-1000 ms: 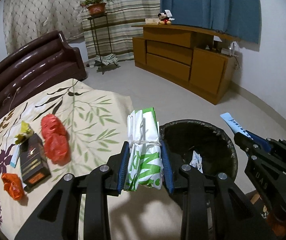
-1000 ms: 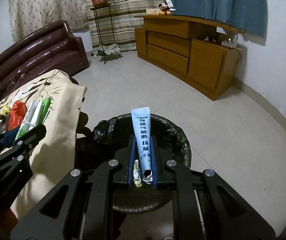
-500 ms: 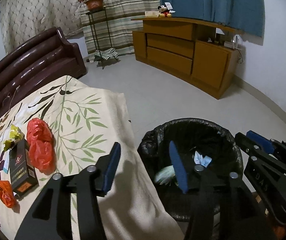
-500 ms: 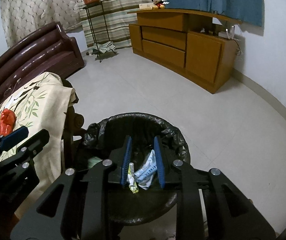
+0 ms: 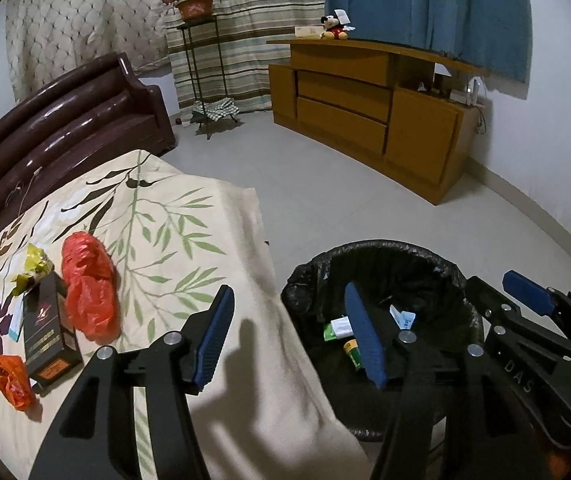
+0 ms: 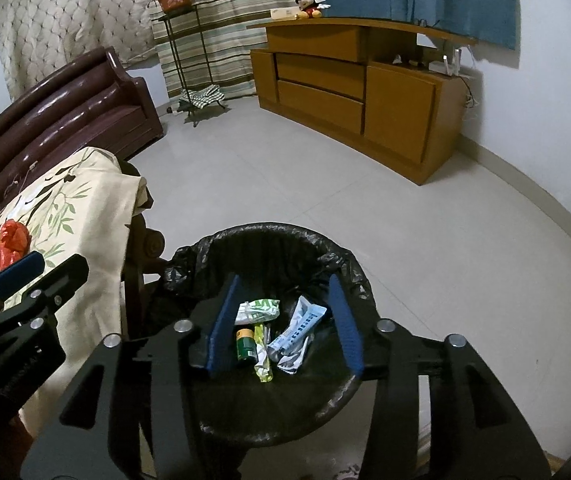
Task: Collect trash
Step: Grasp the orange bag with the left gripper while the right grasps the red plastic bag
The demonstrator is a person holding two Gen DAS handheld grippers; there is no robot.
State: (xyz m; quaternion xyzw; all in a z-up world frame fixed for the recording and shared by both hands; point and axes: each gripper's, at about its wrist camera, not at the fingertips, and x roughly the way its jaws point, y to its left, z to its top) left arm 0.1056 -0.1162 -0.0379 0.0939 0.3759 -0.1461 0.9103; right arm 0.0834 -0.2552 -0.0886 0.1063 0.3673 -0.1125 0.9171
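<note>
Two grippers over the bin area, both with jaws apart and nothing between the pads. Left gripper (image 5: 289, 328) hangs across the edge of the table and the trash bin (image 5: 369, 250); its jaws have just been opening, and its left pad sits above the leaf-print cloth (image 5: 189, 240) while the right pad sits above the bin mouth. Right gripper (image 6: 285, 326) is directly above the bin — jaws likewise just opening, empty.

Bin contents, seen in the right wrist view: green-and-white packet (image 6: 257, 310), blue-and-white tube wrapper (image 6: 297, 328), small green can (image 6: 245, 346), yellow-green wrapper (image 6: 263, 364). All lie loose on the black liner at the bottom.

Trash remaining on the cloth, left wrist view: large red plastic bag (image 5: 89, 284), dark box (image 5: 47, 332) just beside it and touching, small orange-red bag (image 5: 11, 378) near the box's lower end, crumpled yellow wrapper (image 5: 31, 268) at its upper end. A pale blue-edged slip pokes out left of the box — cannot tell what it is.
</note>
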